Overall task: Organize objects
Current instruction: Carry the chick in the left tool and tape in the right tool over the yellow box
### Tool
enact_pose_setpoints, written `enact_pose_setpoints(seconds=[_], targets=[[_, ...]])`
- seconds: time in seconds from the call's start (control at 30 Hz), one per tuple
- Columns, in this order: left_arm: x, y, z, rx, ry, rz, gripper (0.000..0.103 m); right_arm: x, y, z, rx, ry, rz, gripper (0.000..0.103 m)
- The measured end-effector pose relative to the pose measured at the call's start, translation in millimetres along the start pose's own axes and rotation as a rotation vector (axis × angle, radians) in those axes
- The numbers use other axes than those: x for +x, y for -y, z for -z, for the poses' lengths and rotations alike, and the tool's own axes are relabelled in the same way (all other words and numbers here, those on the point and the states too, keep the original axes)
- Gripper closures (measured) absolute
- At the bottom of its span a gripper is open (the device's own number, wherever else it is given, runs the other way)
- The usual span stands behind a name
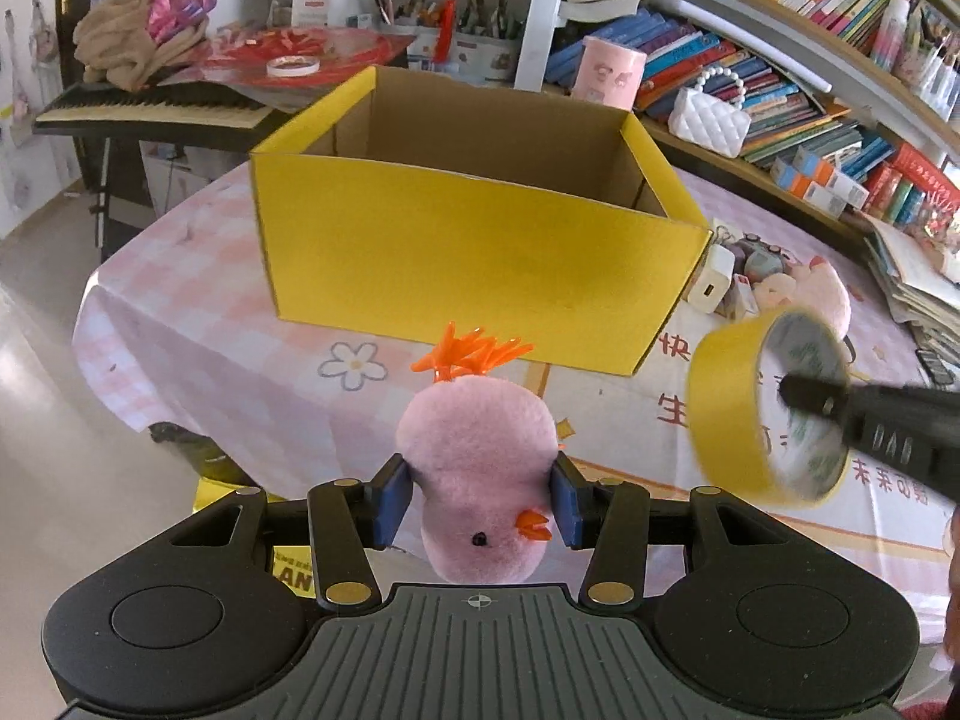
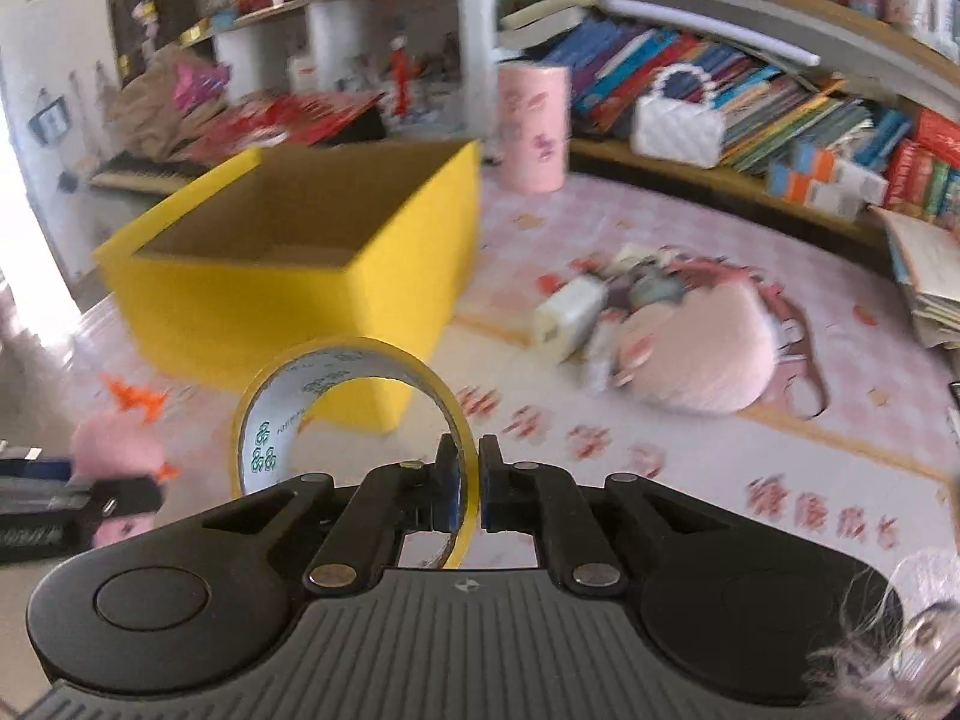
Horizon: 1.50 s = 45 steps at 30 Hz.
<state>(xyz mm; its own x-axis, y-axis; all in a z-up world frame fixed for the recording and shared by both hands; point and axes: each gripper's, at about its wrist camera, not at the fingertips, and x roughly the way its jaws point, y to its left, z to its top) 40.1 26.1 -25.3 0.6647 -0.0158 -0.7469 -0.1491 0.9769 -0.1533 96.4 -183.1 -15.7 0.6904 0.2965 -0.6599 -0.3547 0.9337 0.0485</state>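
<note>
My left gripper (image 1: 480, 504) is shut on a pink plush chick (image 1: 480, 468) with an orange tuft, held above the table in front of an open yellow cardboard box (image 1: 480, 252). In the right wrist view my right gripper (image 2: 470, 480) is shut on the wall of a yellow tape roll (image 2: 354, 414), one finger inside the ring and one outside. The same tape roll (image 1: 768, 408) shows at the right of the left wrist view, lifted off the table. The box (image 2: 300, 276) stands to the left of the tape, and the chick (image 2: 120, 450) appears at the far left.
A pink checked tablecloth (image 1: 210, 360) covers the table. A white charger (image 2: 570, 318), a round pink plush (image 2: 702, 354) and small items lie right of the box. A pink cylinder (image 2: 534, 126) stands behind. Bookshelves (image 1: 780, 60) and a keyboard (image 1: 150, 108) ring the table.
</note>
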Motion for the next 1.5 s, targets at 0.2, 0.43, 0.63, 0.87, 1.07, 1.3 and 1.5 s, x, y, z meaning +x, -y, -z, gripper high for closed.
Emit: enact_pose_setpoints(seconds=[0.2,0.43,0.63,0.87,1.07,1.3,1.5], targets=[[-14.1,-27.6,6.8,-0.019,0.01,0.021,0.056,-13.7,-50.6,15.2,-0.08,-0.022,-0.038,0.097],[-30.2,-56.7,15.1,-0.01,0.022,0.033,0.056,-23.1,-88.3,26.4,-0.088,-0.028,-0.049,0.097],[-37.7,-73.5,18.0,0.012,0.027,0.042,0.056,-26.4,-111.8,33.4,-0.075,-0.026,-0.045,0.097],[-41.5,-87.7,17.8,0.039,0.036,0.058,0.056,-28.6,-131.4,38.2,-0.066,-0.017,-0.028,0.096],[-41.9,-91.2,15.2,0.059,0.049,0.076,0.056,-29.1,-136.9,38.1,-0.049,-0.014,-0.005,0.096],[-42.6,-91.6,9.2,0.08,0.071,0.09,0.056,-27.8,-136.9,31.7,-0.033,-0.01,0.016,0.096],[-47.1,-89.4,-3.6,0.094,0.119,0.084,0.056,-26.5,-140.4,19.4,-0.048,0.009,0.024,0.096]])
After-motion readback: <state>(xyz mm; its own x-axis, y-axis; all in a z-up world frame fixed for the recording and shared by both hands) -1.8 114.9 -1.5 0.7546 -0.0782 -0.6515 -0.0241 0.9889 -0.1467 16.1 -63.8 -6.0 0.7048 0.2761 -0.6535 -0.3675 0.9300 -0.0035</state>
